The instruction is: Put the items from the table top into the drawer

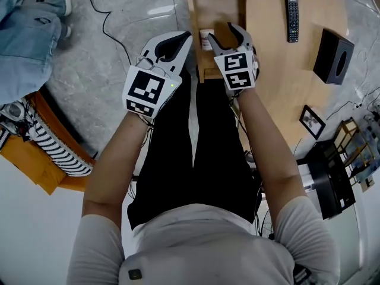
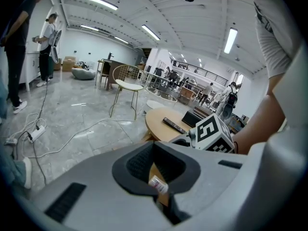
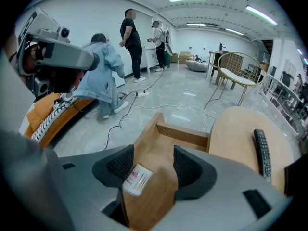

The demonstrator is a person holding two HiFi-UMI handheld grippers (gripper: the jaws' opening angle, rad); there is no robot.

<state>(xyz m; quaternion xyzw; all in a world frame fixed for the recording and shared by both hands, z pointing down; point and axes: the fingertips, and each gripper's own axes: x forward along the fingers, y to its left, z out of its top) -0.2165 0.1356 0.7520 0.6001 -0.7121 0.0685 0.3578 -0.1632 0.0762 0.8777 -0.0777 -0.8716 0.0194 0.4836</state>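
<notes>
Left gripper: the left gripper (image 1: 177, 43) is hovering at centre frame in the head view, over the person's lap and short of the drawer. Its fingers are meeting at the tips and carrying nothing.

Right gripper: the right gripper (image 3: 153, 160) is reaching over the near end of the drawer (image 1: 219, 10). Its fingers are standing wide apart and gripping nothing.

Item in the drawer: a small white box with red print (image 3: 136, 179) is lying on the drawer floor just beside the right gripper's left finger. No pad is pressing on it.

Done so far: judging by this, one item is already sitting inside the open drawer.

Left to do: a remote control (image 1: 292, 18), a black tissue box (image 1: 332, 55) and a small picture frame (image 1: 312, 122) are waiting on the table top. Most of the task is probably lying ahead.

Surface: the round wooden table (image 1: 279, 70) is filling the upper right of the head view. The drawer is sticking out from its left edge, and the three items are lying well apart.

Room: grey polished floor tiles (image 1: 119, 40) are running under loose cables (image 1: 107, 22). An orange seat with striped cloth (image 1: 53, 153) is showing at lower left.

Far end: in the right gripper view a person in denim (image 3: 103, 66) is bending over at upper left, and two others (image 3: 131, 37) are standing behind. A wire-backed chair (image 3: 238, 71) is standing at upper right under ceiling strip lights.
</notes>
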